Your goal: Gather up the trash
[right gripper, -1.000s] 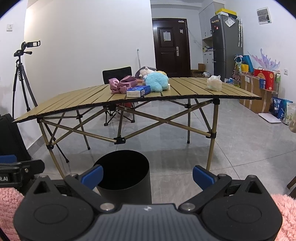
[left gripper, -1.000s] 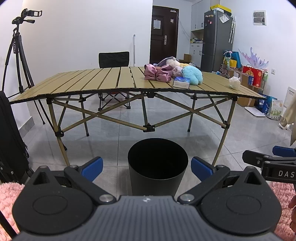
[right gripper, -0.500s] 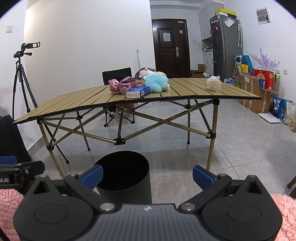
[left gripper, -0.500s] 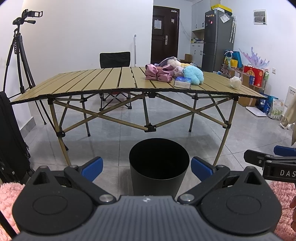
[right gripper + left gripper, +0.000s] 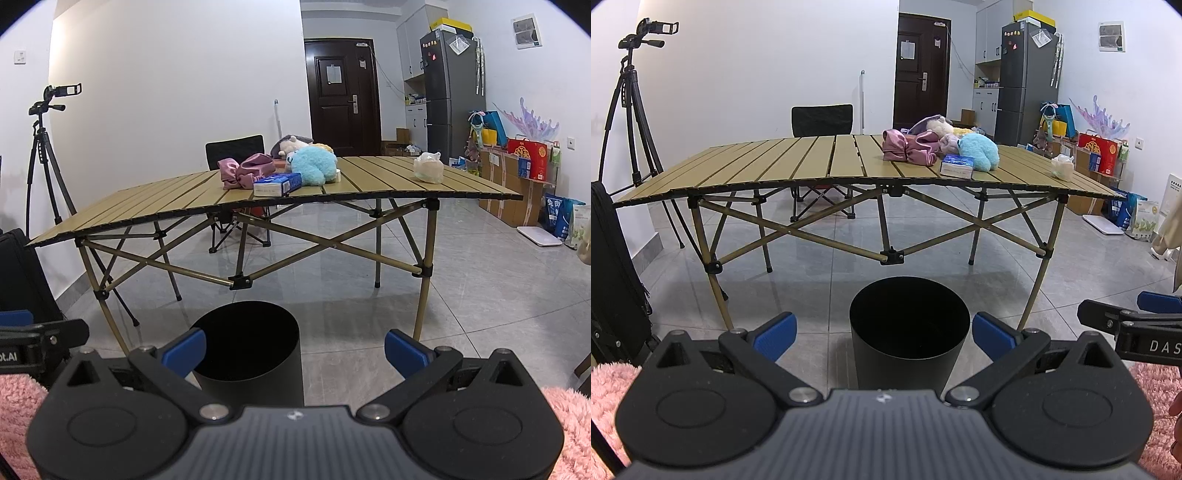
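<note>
Left gripper [image 5: 884, 334] spread wide, nothing between the blue pads [image 5: 775, 335]. Right gripper [image 5: 294, 349] same deal, fingers splayed and gripping nothing.

Black trash bin [image 5: 909, 332] on the floor dead ahead of the left gripper, just off toward the left finger of the right one. Further ahead and higher up, slatted folding table [image 5: 798, 168] with a crumpled plastic bag [image 5: 428, 168] near its right end, well apart from both grippers. Also up there: tissue pack [image 5: 277, 184], blue plush [image 5: 314, 165], pink satin cloth [image 5: 245, 171] bunched together mid-table.
</note>
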The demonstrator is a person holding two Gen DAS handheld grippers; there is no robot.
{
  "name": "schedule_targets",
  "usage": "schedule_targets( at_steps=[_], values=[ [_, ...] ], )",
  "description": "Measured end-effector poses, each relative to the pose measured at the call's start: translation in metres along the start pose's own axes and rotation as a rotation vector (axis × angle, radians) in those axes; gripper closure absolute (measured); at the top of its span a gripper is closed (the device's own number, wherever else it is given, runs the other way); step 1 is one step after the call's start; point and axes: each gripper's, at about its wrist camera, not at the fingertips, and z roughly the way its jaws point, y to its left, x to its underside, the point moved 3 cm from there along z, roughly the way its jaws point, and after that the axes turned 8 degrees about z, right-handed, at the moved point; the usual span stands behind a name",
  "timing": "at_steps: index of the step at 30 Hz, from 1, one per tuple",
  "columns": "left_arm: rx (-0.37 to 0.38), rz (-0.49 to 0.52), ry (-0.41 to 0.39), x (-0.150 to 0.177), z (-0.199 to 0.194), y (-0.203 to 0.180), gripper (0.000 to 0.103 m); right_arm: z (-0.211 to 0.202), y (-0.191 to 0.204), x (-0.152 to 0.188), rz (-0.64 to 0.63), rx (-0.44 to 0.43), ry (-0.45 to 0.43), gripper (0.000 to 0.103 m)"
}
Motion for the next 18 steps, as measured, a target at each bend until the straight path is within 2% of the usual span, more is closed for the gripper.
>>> schedule_targets(
  at_steps=[18],
  values=[
    [-0.025, -0.02, -0.038, -0.0093, -0.0037, 0.0049, 0.0, -0.0014, 0.002, -0.0085, -0.009, -0.001, -0.034, 0.0]
  ],
)
